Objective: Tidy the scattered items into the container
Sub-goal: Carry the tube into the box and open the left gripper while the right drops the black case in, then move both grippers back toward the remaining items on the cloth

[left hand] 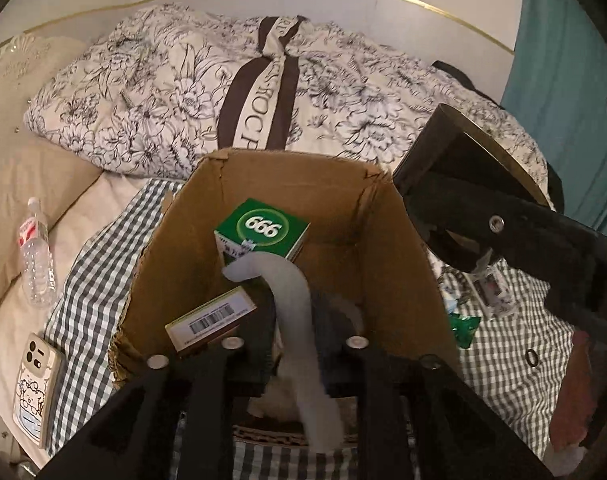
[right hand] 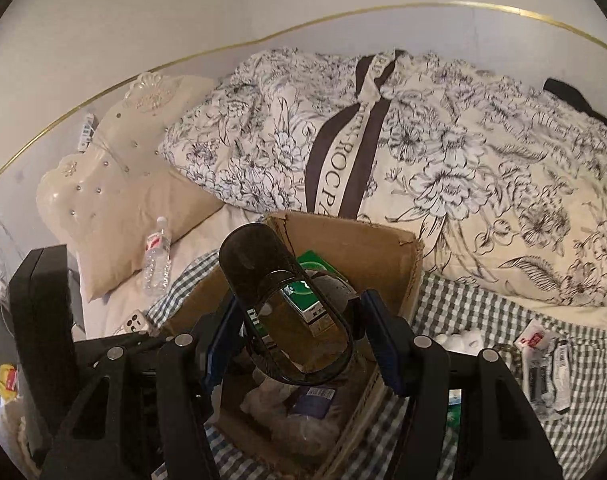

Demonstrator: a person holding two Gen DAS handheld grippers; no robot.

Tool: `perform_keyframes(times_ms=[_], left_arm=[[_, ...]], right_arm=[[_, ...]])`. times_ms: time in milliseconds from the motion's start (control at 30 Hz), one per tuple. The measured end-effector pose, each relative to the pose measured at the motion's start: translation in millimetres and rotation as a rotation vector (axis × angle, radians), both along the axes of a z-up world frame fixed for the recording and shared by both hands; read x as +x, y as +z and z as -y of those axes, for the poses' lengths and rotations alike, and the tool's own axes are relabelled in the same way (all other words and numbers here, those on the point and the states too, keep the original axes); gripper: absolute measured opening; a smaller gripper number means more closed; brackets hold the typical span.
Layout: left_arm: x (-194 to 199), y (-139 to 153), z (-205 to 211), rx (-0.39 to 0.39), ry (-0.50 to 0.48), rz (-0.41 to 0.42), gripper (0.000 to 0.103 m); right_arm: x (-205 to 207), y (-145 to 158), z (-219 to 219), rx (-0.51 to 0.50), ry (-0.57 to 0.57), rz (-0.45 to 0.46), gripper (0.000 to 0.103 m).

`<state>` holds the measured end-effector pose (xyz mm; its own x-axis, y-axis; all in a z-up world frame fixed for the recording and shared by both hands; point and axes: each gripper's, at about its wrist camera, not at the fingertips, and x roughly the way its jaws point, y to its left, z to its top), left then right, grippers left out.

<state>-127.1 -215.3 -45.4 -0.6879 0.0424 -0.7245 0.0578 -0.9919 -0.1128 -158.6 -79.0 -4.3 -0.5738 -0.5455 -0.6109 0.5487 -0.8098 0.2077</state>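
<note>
The left hand-held gripper (left hand: 291,344) stands partly spread around a blurred white strip (left hand: 293,304) over the open brown cardboard box (left hand: 387,240). Only the right wrist view shows the right hand-held gripper (right hand: 299,332) pinching a dark glossy oval-framed object (right hand: 263,264) above the box's near edge, with a green carton (right hand: 303,300) inside; a clear plastic bottle (right hand: 157,256) lies well apart on the bed.

We see R gripper (right hand: 299,336) clamped on dark oval-framed object (right hand: 287,300), held over cardboard box (right hand: 383,248). Green carton (right hand: 311,300) inside box. Water bottle (right hand: 157,256) at 10 o'clock, packets (right hand: 543,364) at 3.
</note>
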Motion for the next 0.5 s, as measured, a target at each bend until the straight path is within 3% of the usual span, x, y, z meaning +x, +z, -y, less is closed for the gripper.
perform_keyframes(times_ms=[33,67,100,133,167,500], left_arm=[[0,-1,2,0.001,0.004,0.003,0.042],[0,-2,3,-0.001,0.014,0.0,0.067],[1,-1,5,-0.002,0.028,-0.005,0.085],[3,0,6,0.004,0.035,-0.012,0.089],[5,1,8,0.02,0.034,-0.025,0.089],[16,6,1,0.061,0.06,-0.009,0.099]], right_arm=[[-3,-4,1,-0.007,-0.001,0.009,0.061],[-6,-6,2,-0.017,-0.004,0.017,0.062],[-9,-9,1,-0.033,-0.008,0.029,0.072],[-11,-11,-1,-0.049,-0.022,0.037,0.087],[-12,-11,-3,-0.062,-0.042,0.037,0.091],[-5,3,-51,-0.117,-0.154,0.002,0.092]])
